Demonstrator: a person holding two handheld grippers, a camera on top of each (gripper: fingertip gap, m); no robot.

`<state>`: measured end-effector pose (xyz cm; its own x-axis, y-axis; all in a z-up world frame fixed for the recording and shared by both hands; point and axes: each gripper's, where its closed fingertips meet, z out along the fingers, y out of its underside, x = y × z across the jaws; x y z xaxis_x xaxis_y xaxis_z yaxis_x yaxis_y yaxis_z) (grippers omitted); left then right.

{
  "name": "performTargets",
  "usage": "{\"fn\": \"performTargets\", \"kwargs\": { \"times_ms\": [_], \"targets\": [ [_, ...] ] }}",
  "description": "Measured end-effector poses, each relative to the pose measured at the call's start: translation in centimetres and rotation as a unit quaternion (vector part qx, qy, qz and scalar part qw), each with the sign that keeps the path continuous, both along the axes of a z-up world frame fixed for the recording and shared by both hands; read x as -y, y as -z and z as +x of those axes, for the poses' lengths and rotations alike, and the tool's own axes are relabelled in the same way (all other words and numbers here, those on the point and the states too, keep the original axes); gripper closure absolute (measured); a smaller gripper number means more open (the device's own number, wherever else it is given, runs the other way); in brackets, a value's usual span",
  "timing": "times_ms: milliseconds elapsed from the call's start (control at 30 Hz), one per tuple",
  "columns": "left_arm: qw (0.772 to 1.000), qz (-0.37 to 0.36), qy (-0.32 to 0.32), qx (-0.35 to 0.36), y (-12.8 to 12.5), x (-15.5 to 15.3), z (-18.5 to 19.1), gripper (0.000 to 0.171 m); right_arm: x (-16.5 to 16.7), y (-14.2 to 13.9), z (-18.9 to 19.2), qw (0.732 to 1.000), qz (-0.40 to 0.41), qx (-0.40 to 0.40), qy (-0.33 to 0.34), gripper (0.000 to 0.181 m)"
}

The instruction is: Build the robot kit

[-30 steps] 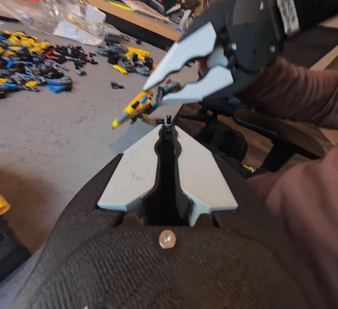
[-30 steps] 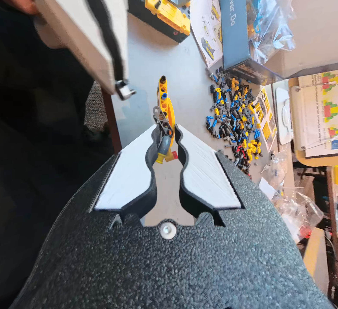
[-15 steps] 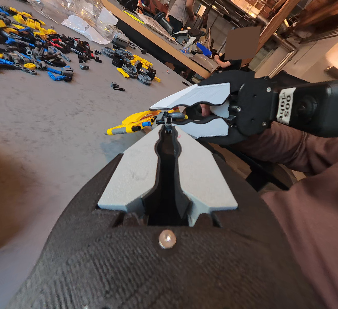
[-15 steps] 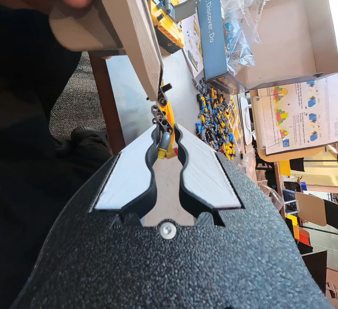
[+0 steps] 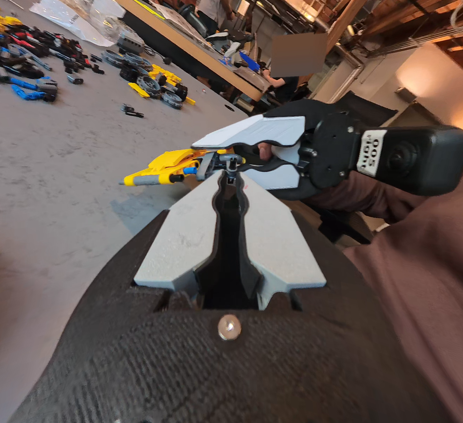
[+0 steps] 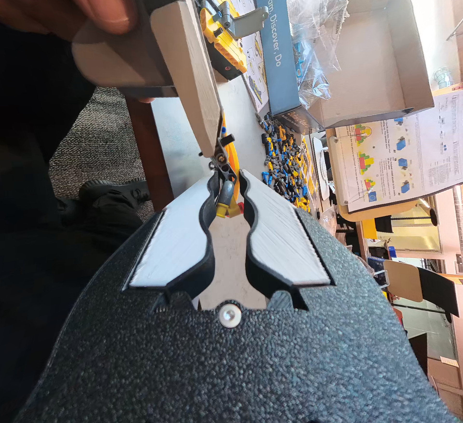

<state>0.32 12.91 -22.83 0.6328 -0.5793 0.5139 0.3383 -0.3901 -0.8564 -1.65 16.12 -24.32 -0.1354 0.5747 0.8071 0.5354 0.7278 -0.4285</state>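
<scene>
My left gripper (image 5: 230, 177) is shut on a small black pin (image 5: 231, 166) that sticks out past its tips. My right gripper (image 5: 213, 160) comes in from the right, shut on a yellow and grey brick assembly (image 5: 170, 164), and holds it level above the grey table (image 5: 62, 160). The pin's tip meets the assembly's grey beam. In the right wrist view, my right gripper (image 6: 226, 176) grips the assembly (image 6: 225, 194) at its grey and yellow end. The left gripper (image 6: 213, 153) reaches down from the upper left, with the pin (image 6: 226, 139) against the beam.
Loose black, blue and yellow parts (image 5: 30, 60) and grey wheels (image 5: 150, 83) lie on the far table. The right wrist view shows a part-built yellow model (image 6: 220, 35), a blue box (image 6: 275, 48), an open carton (image 6: 375, 60), printed sheets (image 6: 400, 148) and a parts pile (image 6: 283, 160).
The right gripper has levelled the yellow assembly and brought it close. The left gripper's pin, apart from it one second ago, now touches the assembly's grey beam.
</scene>
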Motion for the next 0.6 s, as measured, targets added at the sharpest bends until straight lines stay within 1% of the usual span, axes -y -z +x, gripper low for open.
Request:
{"fn": "performTargets", "kwargs": {
  "times_ms": [33,133,233,333,433,533,600],
  "targets": [
    [1.000,-0.002,0.010,0.011,-0.09,0.12,0.27,0.167,0.00,-0.01,0.04,1.000,0.001,-0.002,0.000,0.170],
    [1.000,-0.006,0.011,0.027,0.03,-0.02,0.33,0.167,0.08,-0.05,0.16,1.000,0.012,-0.008,0.000,0.170],
    [0.999,-0.007,0.019,0.033,0.25,-0.05,0.47,0.167,0.24,0.05,0.24,1.000,0.028,-0.012,-0.005,0.170],
    [0.998,-0.014,0.038,0.046,0.54,0.05,0.96,0.167,0.35,0.10,0.22,0.999,0.033,-0.020,-0.009,0.170],
    [0.997,-0.008,0.041,0.063,0.55,-0.03,0.94,0.167,0.46,0.15,0.30,0.999,0.040,-0.026,-0.015,0.170],
    [0.997,-0.004,0.046,0.060,0.71,-0.06,0.78,0.167,0.40,0.21,0.37,0.999,0.044,-0.027,-0.017,0.170],
    [0.996,-0.006,0.048,0.070,0.70,-0.11,0.74,0.167,0.31,0.21,0.36,0.999,0.041,-0.028,-0.016,0.170]
  ]
}}
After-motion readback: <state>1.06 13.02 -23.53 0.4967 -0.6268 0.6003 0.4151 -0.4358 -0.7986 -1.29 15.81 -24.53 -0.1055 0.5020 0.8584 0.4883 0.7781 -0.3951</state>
